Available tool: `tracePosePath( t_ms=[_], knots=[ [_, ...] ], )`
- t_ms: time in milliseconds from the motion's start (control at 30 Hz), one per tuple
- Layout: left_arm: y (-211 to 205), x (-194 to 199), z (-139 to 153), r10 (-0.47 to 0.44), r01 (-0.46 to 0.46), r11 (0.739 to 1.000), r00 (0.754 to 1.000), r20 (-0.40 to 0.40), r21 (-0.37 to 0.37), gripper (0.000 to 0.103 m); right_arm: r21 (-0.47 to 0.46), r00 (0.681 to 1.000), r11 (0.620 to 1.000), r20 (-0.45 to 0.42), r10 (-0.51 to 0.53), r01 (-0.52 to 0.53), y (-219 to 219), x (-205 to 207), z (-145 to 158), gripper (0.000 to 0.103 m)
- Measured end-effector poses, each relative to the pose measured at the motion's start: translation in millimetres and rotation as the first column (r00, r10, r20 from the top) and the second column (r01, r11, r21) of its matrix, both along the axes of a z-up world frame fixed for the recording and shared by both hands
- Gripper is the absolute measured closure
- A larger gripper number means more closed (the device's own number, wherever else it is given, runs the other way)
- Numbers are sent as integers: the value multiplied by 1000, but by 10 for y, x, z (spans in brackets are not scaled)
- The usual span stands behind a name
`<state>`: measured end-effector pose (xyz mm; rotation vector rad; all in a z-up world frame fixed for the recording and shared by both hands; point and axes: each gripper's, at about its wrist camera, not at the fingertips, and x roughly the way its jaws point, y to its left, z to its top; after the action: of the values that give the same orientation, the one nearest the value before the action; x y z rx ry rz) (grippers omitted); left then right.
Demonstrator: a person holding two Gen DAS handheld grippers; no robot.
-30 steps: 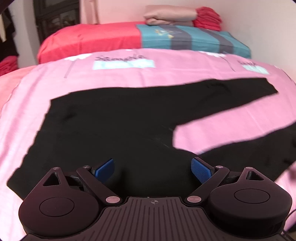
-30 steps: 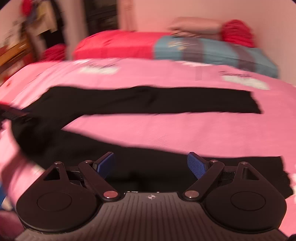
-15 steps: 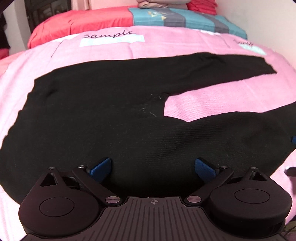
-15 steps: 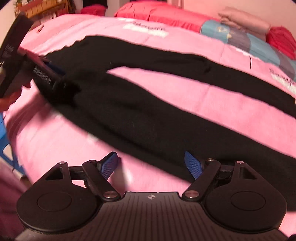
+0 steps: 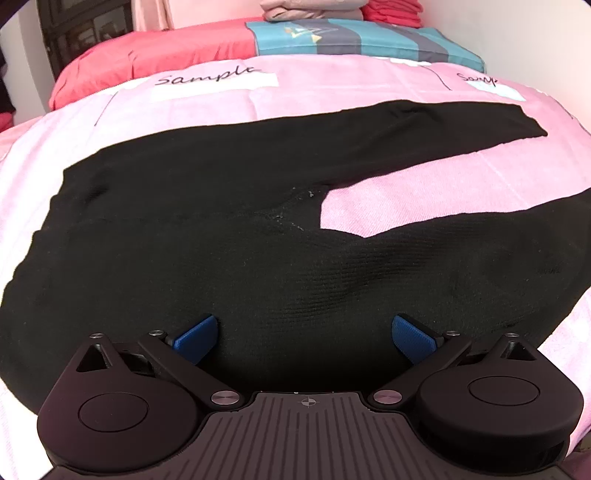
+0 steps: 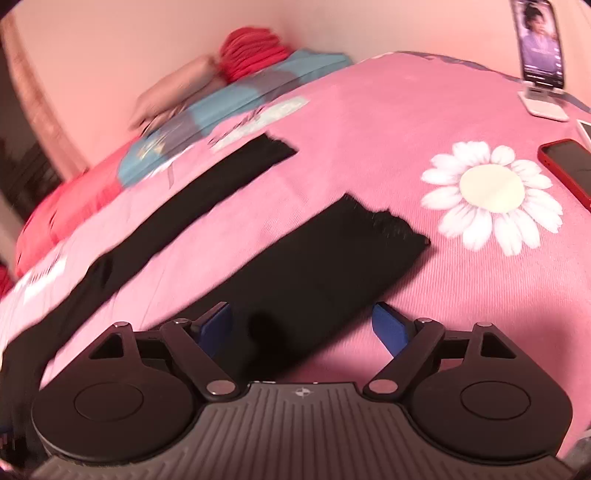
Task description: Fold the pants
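Observation:
Black pants (image 5: pixel 207 236) lie flat on the pink bedspread (image 5: pixel 424 206), waist at the left, two legs spread apart to the right. My left gripper (image 5: pixel 304 338) is open, low over the near hip part of the pants, blue fingertips (image 5: pixel 194 338) either side of the cloth. In the right wrist view the near leg (image 6: pixel 325 273) ends in a cuff at centre right, the far leg (image 6: pixel 207 195) runs behind it. My right gripper (image 6: pixel 303 328) is open over the near leg, a little short of its cuff.
Folded cloths (image 5: pixel 314 7) and a blue-striped pillow (image 5: pixel 351 38) lie at the bed's head by the wall. A phone on a white stand (image 6: pixel 541 59) and a red phone (image 6: pixel 569 166) lie on the bedspread right of the cuffs.
My left gripper has edged closer over the waist part. My right gripper has swung right along the near leg, from the thigh area to near the cuff. Both stay open.

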<state>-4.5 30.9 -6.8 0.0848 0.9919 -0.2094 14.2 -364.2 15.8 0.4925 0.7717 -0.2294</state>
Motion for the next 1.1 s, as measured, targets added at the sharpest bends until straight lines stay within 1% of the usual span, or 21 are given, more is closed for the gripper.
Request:
tracePosePath(
  t_ms=[33, 100, 133, 167, 200, 300, 367, 400, 467, 533, 567, 600, 667, 700, 767, 833, 900, 933, 967, 1000, 1100],
  knots=[
    [-4, -1, 1, 1, -1, 1000, 1000, 0, 1, 0, -2, 1000, 1000, 20, -10, 10, 27, 37, -23, 21],
    [-5, 8, 3, 5, -5, 1000, 1000, -3, 0, 0, -52, 999, 999, 34, 3, -2, 134, 129, -71, 44],
    [-5, 10, 6, 6, -6, 1000, 1000, -5, -1, 0, -105, 999, 994, 32, -4, 8, 178, 139, -73, 54],
    [-8, 9, 7, 4, -4, 1000, 1000, -7, 2, 0, -144, 1000, 990, 25, -1, 5, 217, 125, -57, 82],
    [-16, 7, 8, 1, -1, 1000, 1000, -7, 7, 0, -134, 999, 991, 35, 16, -11, 199, 71, -25, 90],
    [-28, -4, 7, -10, 10, 1000, 1000, -6, 10, 0, -27, 994, 996, 77, -78, 81, -121, -230, 103, 91],
    [-43, 8, 1, -16, 16, 1000, 1000, -5, 15, 0, 4, 990, 990, 37, -139, 139, -316, -408, 76, 93],
    [-44, 15, 0, -19, 19, 1000, 1000, -6, 13, 0, 29, 987, 987, 12, -157, 157, -367, -470, 29, 93],
    [-37, 33, -2, -24, 24, 1000, 1000, -8, 7, 0, 76, 984, 982, 22, -177, 175, -448, -512, -22, 92],
    [-28, 39, 8, -27, 27, 1000, 1000, -14, 4, 0, 107, 977, 973, 39, -209, 203, -483, -532, 19, 88],
    [-20, 34, 21, -27, 27, 1000, 1000, -15, 3, 0, 97, 977, 974, 45, -210, 205, -462, -527, 60, 83],
    [-4, 29, 42, -26, 26, 1000, 1000, -16, -3, 0, 60, 978, 978, 53, -203, 200, -409, -514, 111, 76],
    [35, 18, 107, -20, 19, 1000, 1000, -11, -21, 0, -85, 982, 982, 93, -163, 171, -199, -503, 254, 69],
    [56, 10, 149, -19, 19, 999, 1000, 1, -31, 0, -161, 987, 977, 108, -123, 139, -71, -486, 313, 54],
    [90, -10, 235, -18, 19, 999, 999, 36, -36, 0, -268, 991, 962, 132, -14, 50, 191, -451, 418, 32],
    [115, -1, 292, -7, 9, 1000, 998, 64, -28, 0, -340, 979, 936, 140, 144, -89, 481, -420, 485, 31],
    [168, 50, 304, 25, -23, 999, 997, 67, -24, 0, -388, 935, 885, 127, 330, -259, 835, -389, 526, 31],
    [209, 80, 294, 43, -42, 999, 997, 62, -26, 0, -389, 894, 848, 116, 432, -359, 1025, -368, 529, 31],
    [257, 113, 278, 67, -66, 997, 996, 51, -29, 0, -379, 834, 797, 102, 541, -471, 1228, -348, 519, 31],
    [311, 138, 258, 94, -93, 995, 995, 38, -33, 0, -367, 762, 734, 93, 640, -572, 1439, -338, 501, 33],
    [487, 158, 189, 164, -164, 985, 986, 4, -46, 0, -358, 527, 509, 53, 848, -783, 2124, -351, 409, 38]
  ],
)
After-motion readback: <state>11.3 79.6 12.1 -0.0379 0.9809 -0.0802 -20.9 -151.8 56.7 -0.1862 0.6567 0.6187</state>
